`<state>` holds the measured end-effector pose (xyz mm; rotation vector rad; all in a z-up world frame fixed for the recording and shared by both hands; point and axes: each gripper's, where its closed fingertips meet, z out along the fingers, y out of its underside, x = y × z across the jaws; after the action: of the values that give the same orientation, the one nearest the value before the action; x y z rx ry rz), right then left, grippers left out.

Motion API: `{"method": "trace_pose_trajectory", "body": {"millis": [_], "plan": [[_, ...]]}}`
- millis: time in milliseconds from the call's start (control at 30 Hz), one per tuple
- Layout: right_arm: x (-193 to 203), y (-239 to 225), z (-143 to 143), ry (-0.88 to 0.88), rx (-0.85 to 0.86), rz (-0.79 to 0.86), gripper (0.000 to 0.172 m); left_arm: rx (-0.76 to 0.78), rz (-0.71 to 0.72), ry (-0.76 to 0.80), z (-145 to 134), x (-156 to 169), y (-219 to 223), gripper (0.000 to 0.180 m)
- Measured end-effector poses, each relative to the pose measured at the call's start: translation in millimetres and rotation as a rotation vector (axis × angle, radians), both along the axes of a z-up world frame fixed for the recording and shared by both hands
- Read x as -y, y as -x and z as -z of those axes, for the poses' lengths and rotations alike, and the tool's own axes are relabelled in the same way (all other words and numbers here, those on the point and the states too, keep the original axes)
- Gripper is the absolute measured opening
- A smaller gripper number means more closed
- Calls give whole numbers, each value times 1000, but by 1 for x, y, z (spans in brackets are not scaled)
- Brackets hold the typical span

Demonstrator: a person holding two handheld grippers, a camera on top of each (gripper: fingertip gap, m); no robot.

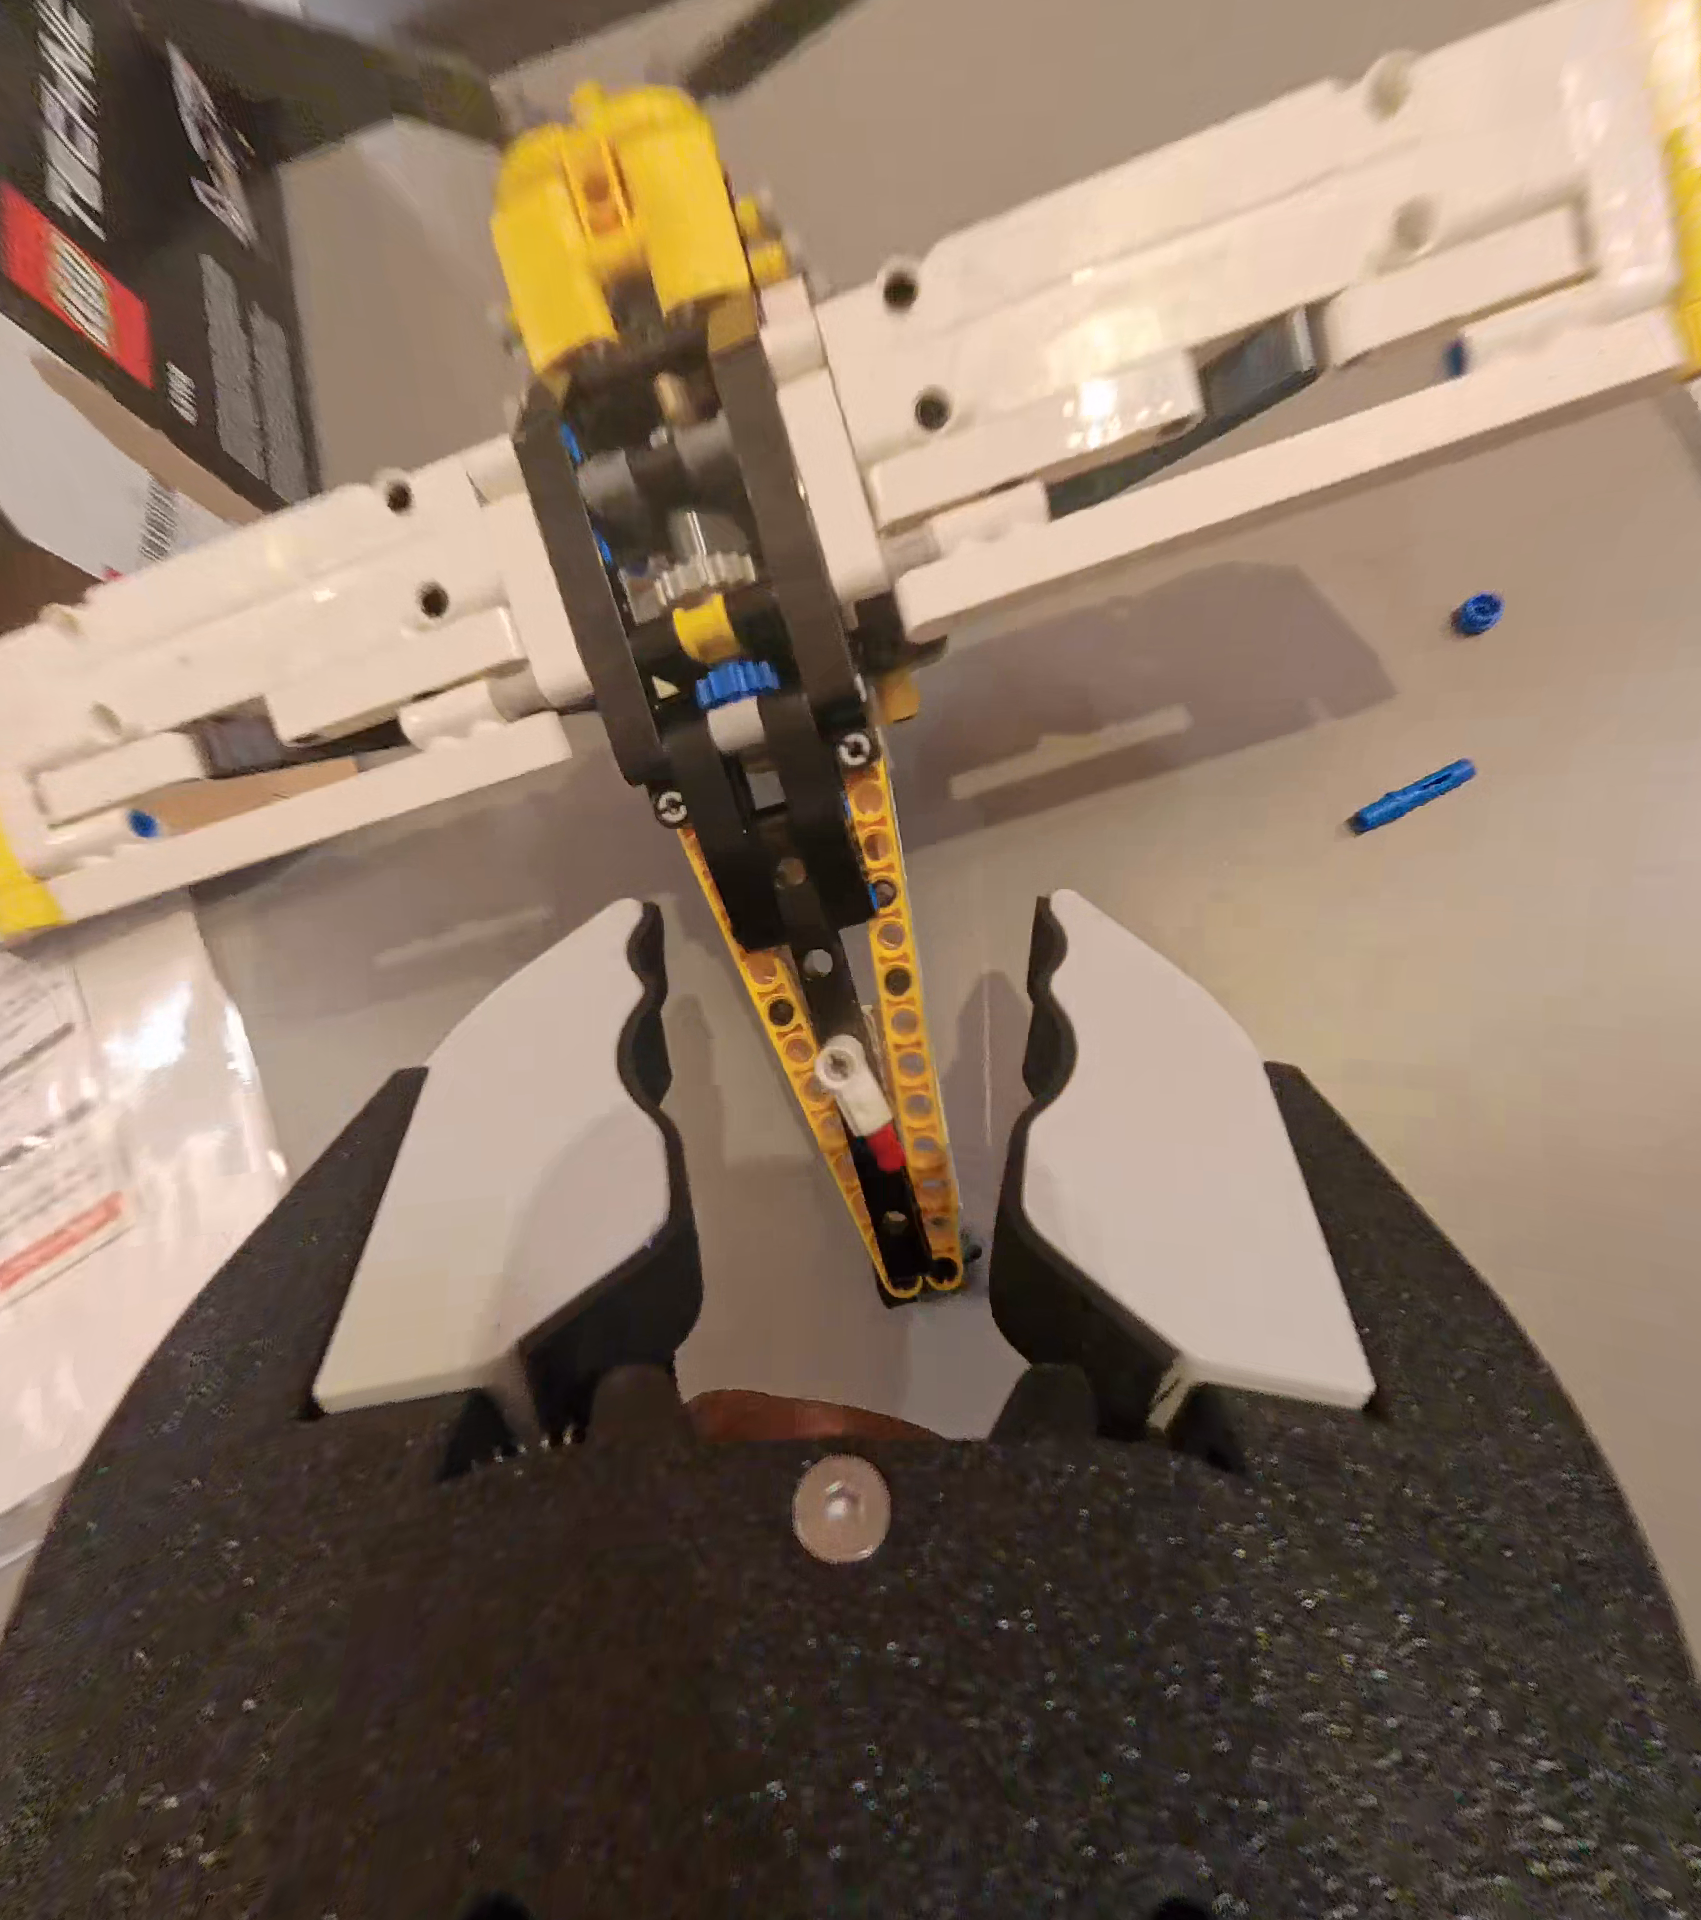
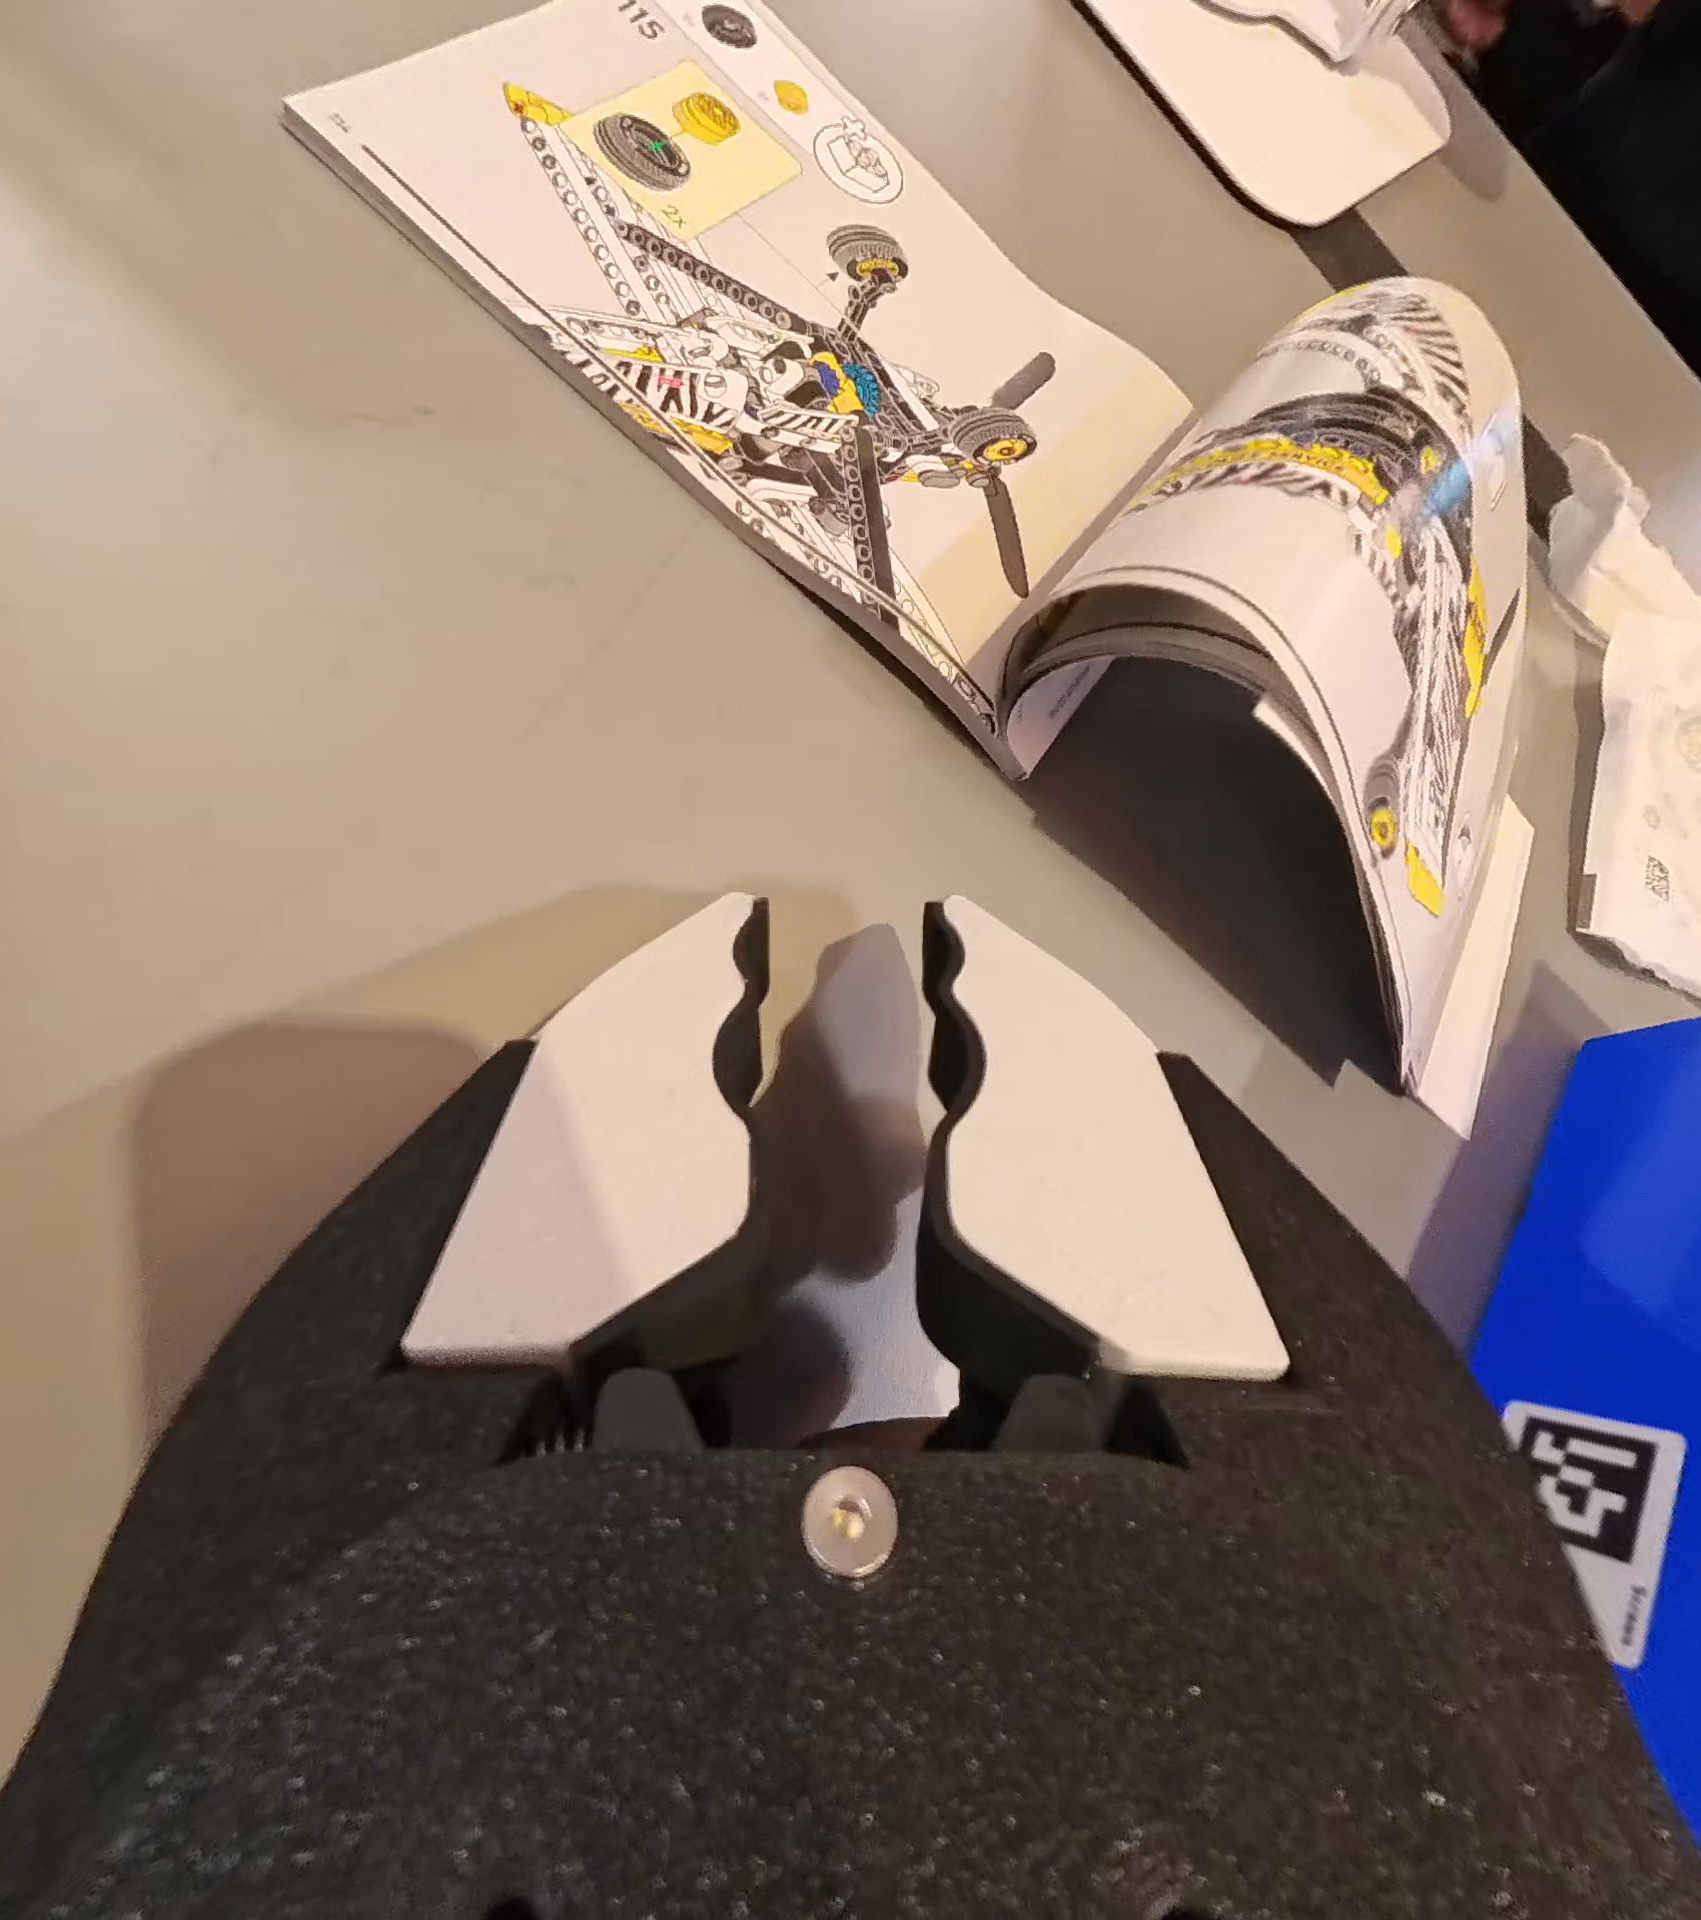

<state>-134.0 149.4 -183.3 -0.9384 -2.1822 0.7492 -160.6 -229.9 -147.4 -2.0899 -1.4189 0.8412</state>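
Model plane [image 1: 721, 499], white wings w/ yellow tips, stands nose-up on grey counter [image 1: 1241, 1039], tail beam between left gripper [image 1: 846, 935] jaws: spread, pads clear of it. Right gripper [image 2: 844, 925]: jaws part-open, bare, beside open booklet [image 2: 825, 312]. Loose blue pin [image 1: 1412, 795] nearby

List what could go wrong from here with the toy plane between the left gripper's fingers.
1. The left gripper is open: the yellow-and-black tail boom of the white-winged brick plane sits between its pads with a gap each side, so the model may be unsupported and could tip or slide.
2. Closing there could squeeze the thin boom or dislodge the small white-and-red pin.
3. The loose blue pin and the blue bush lie near the wing on the grey table; a swing could scatter them.
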Motion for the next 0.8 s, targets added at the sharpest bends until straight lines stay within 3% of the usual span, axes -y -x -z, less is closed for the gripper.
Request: {"method": "trace_pose_trajectory", "body": {"millis": [200, 267, 467, 800], "plan": [[-5, -1, -1, -5, -11, 6, 28, 96, 28, 61, 24, 13, 15, 63], [-4, -1, -1, -10, -14, -1, 28, 130, 78, 34, 30, 6, 18, 54], [-1, -3, -1, -20, -24, -13, 28, 38, 126, 158, 18, 24, 31, 43], [3, -6, -4, -28, -41, -30, 28, 69, 217, 79, 3, 36, 22, 40]]}}
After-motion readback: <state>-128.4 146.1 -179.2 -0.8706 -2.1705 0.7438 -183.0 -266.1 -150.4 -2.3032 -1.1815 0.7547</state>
